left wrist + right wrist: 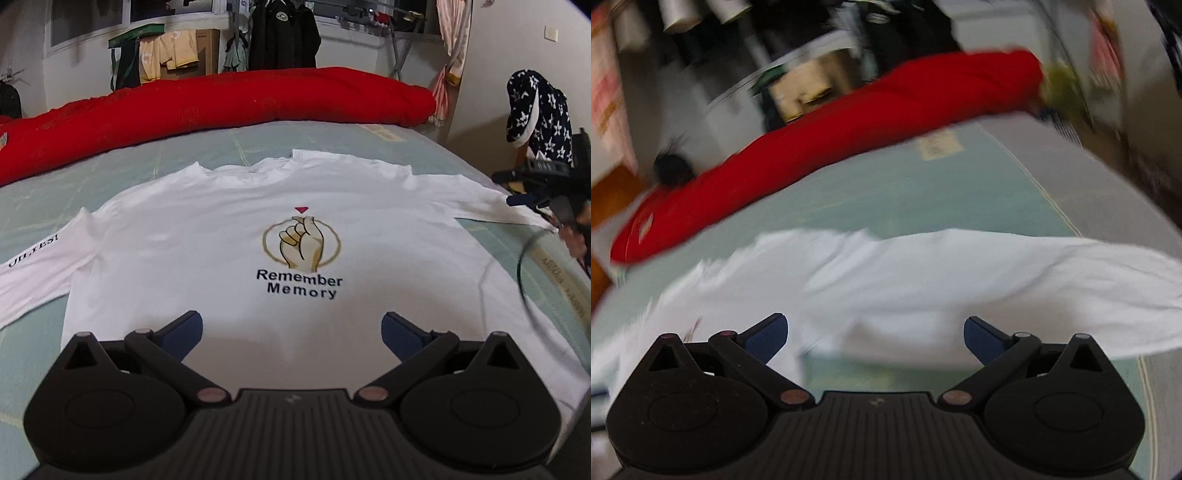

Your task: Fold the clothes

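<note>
Pale green bedding [303, 136] covered the bed, with a long red quilt [207, 103] rolled along its far edge. On the bedding a white T-shirt [221, 236] lay flat, front up, sleeves spread to both sides. Over its lower part hung the left gripper [291, 334], jaws wide apart and empty. The right gripper [875, 338], equally wide and empty, hung above one blurred sleeve [1015, 273].

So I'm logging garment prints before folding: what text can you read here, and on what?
"Remember Memory": chest of the white shirt, under the hand graphic.
"OH,YES!": its sleeve, as best it reads.
Lettering on the bed sheet: too distorted to read.
Right wrist view: blurred, nothing readable.
</note>
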Available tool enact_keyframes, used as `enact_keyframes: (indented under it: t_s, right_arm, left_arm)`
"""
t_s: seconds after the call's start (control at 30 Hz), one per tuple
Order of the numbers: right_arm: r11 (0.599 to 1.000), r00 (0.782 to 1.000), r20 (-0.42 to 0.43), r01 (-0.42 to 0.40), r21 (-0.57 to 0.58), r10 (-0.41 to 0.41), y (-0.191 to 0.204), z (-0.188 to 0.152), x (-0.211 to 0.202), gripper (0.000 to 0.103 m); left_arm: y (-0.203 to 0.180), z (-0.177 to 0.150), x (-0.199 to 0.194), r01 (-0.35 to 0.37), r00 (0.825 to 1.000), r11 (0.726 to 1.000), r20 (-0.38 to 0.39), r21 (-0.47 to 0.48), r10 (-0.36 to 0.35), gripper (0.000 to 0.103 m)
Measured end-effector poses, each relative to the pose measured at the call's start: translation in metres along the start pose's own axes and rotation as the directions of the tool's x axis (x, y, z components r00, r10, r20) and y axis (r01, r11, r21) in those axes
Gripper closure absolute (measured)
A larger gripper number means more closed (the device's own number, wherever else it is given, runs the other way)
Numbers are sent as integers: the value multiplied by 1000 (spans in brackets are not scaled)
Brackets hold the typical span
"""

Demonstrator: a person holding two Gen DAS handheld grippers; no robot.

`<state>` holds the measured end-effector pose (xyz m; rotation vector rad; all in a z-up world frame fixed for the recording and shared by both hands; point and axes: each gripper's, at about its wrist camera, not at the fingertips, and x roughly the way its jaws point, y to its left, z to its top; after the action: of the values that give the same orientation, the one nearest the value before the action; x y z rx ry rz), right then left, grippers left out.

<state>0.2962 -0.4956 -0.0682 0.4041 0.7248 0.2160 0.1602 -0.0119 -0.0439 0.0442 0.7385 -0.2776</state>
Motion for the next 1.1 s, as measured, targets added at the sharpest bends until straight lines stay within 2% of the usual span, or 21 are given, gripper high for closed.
enact_keyframes:
  t_s: [0.13,0.23,0.33,0.4,0.47,0.57,0.63,0.7,0.77,0.83,0.93,1.03,1.1]
  right_arm:
    - [993,999,18,35,117,-37,-51,10,17,0]
    - [982,996,52,64,178,-74,-83,8,12,0]
    - [960,981,87,146,238,-171,-106,4,-6,0]
    - [942,969,81,207,263,-235,-115,3,-11,0]
    - [936,959,65,251,246,-274,-107,7,-12,0]
    - [964,976,27,211,159,-218,-73,19,2,0]
    - [975,978,-12,207,77,-207,-43,26,19,0]
    - [961,959,-52,278,-2,-277,-16,30,43,0]
    - [932,929,-85,355,-69,-360,5,32,70,0]
    - [896,891,-103,433,-102,-442,11,31,94,0]
    - [864,861,-80,497,-79,-502,-3,44,113,0]
    - [855,851,-79,518,-25,-518,-25,62,120,0]
    - [860,856,-92,510,-6,-508,-31,68,116,0]
  left_arm:
    - [-1,0,13,-8,1000,1000,-13,19,8,1]
    - [0,-2,18,-18,1000,999,-17,30,18,1]
    - [4,-4,22,-11,1000,1000,-21,26,11,1]
    - [4,-5,25,-12,999,999,-30,31,12,1]
    - [3,-6,26,-11,999,999,-34,38,12,1]
    - [1,-5,25,-7,1000,998,-29,59,9,1]
    - [0,-3,26,-15,999,997,-31,79,17,1]
    - [-2,-2,25,-30,999,995,-28,100,33,1]
    - [-2,-2,25,-37,999,994,-25,107,40,1]
    - [-1,-3,24,-33,999,994,-22,107,35,1]
    - [-1,-4,24,-28,999,993,-26,110,31,1]
    - [-1,-6,25,-29,999,993,-31,116,33,1]
    - [0,-7,24,-27,999,993,-32,118,31,1]
